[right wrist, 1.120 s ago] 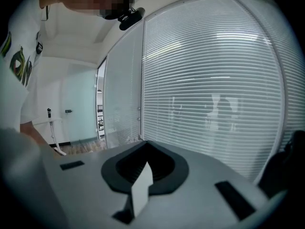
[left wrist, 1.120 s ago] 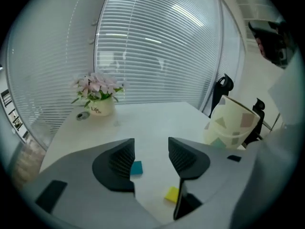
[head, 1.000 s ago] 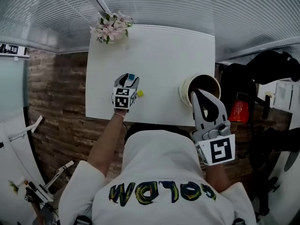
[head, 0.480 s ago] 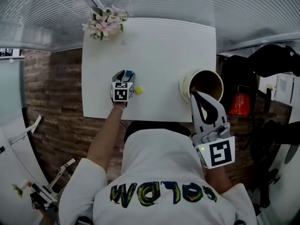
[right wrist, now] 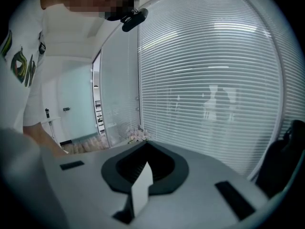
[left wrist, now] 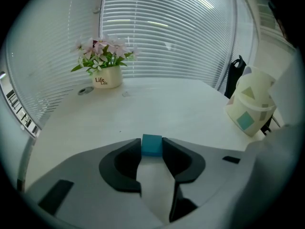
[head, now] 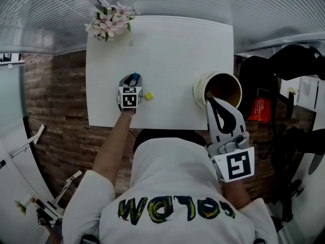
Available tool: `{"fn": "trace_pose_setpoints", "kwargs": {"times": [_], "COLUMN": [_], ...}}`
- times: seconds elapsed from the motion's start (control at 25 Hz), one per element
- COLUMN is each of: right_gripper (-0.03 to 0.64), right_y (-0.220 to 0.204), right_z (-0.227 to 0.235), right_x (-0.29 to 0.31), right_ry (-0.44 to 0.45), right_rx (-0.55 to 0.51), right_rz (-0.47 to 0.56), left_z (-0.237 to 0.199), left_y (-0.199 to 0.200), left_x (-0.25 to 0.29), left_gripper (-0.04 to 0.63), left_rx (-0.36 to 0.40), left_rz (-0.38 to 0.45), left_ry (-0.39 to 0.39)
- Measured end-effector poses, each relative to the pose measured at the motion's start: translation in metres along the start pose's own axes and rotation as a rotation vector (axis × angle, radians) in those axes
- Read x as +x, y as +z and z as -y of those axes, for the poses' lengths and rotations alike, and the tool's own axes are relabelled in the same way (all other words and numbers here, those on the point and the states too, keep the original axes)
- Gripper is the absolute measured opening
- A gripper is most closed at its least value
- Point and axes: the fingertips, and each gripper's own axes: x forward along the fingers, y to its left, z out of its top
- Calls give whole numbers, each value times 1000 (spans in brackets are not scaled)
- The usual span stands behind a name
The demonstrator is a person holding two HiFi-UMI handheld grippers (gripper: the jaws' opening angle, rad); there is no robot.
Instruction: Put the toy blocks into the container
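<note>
Closing left gripper (left wrist: 151,146) fingers on blue block (left wrist: 152,141) | flowerpot (left wrist: 106,78) reads "Life"

White table (head: 172,50) bears a flower pot (head: 108,22) far left, a container (head: 198,93) right, 1 yellow block (head: 148,96) and 1 blue block (head: 135,78) near left.

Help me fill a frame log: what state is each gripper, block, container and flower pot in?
left gripper: jaws have just been closing, shut on the blue block
blue block: gripped by the left gripper
yellow block: loose on the table
right gripper: shut, empty
container: upright, open-topped, contents not visible
flower pot: upright, far corner
</note>
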Motion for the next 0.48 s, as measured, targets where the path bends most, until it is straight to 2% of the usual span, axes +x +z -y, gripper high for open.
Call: {"fn": "trace_pose_setpoints", "kwargs": {"times": [0.24,0.48], "right_gripper": [8,8], "right_y": [4,12], "right_z": [5,9], "right_x": [-4,-7], "right_ry": [-6,-14], "right_rx": [-8,-28], "right_rz": [15,41], "left_z": [11,18], "left_y": [10,49], "left_x": [-6,-27], "left_gripper": [146,146], "left_rx": [22,29], "left_rz": [20,103], "left_ry": [-9,-12]}}
